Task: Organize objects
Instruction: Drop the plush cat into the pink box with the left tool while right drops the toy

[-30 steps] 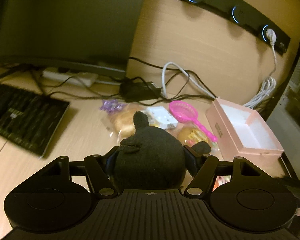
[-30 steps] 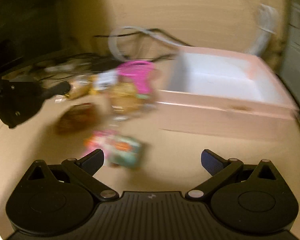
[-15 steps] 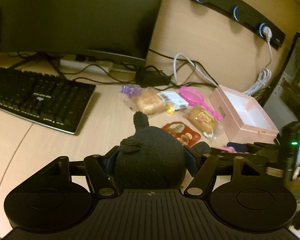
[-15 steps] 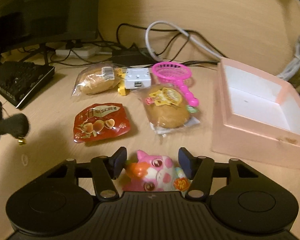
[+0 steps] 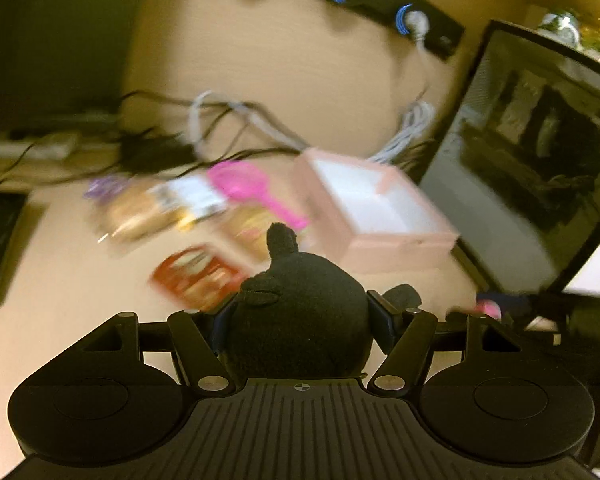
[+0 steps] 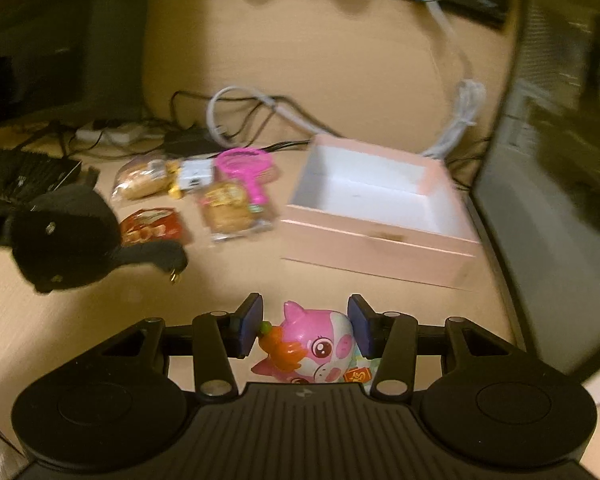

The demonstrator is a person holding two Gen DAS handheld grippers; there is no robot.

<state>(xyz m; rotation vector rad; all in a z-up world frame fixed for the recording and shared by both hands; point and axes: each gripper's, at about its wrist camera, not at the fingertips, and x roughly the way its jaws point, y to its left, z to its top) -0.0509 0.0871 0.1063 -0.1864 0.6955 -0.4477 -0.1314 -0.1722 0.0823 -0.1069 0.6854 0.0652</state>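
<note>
Right hand-held gripper [image 6: 302, 322]: jaws drawn in on the pink toy pig [image 6: 314, 346], blue pads against both its sides; toy lifted clear of the surface [image 6: 80, 320]
Left hand-held gripper [image 5: 300, 316]: jaws partly spread and clamped on the black plush toy [image 5: 300, 320], which fills the gap; its topknot points to 12 o'clock; the same plush shows at 9 o'clock in the right wrist view, off the surface
Red snack packet [image 6: 152, 226]: flat on the surface, just beyond the plush
Wrapped bun [image 6: 226, 210]: at 3 o'clock of the red packet, near it
Pink box [image 6: 380, 216]: open top, white inside; at 1 o'clock from the pig, well apart from it
Pink scoop net [image 6: 244, 168]: behind the bun; handle touches the wrapper
Bagged bread [image 6: 144, 182]: at 9 o'clock of the net
Cables [image 6: 236, 108]: farthest, along the wall; blurred
</note>
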